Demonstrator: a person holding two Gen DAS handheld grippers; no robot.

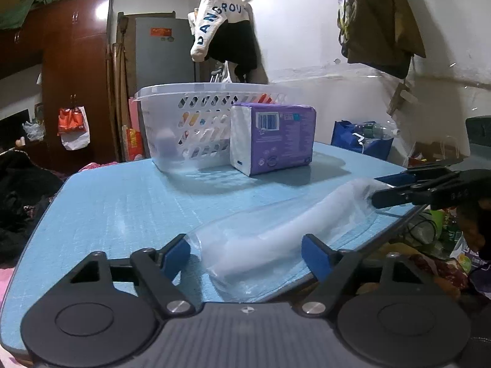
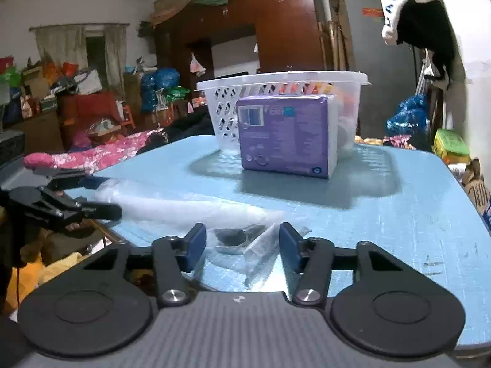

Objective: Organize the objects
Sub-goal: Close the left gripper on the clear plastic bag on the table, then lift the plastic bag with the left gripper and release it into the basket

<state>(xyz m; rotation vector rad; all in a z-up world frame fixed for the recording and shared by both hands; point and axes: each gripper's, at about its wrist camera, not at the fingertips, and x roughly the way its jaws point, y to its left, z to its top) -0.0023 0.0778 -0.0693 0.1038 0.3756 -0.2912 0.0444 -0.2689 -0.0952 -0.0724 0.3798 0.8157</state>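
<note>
Plastic sleeve (image 1: 276, 233) lay at six o'clock between both tools (image 1: 245, 254) (image 2: 242, 247), gaping, empty; best pinched evenly at each end.

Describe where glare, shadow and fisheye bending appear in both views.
Left wrist view: glare patch on the wardrobe, soft shadow beside the tissue pack, table edges bowed. Right wrist view: broad shadow before the tissue pack, basket rim curved.

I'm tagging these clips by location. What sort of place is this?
Most likely a cluttered room in a home, used for living and storage. A tall wooden wardrobe stands at the back, clothes hang on the wall, and bags and boxes are piled beyond the blue table.
</note>
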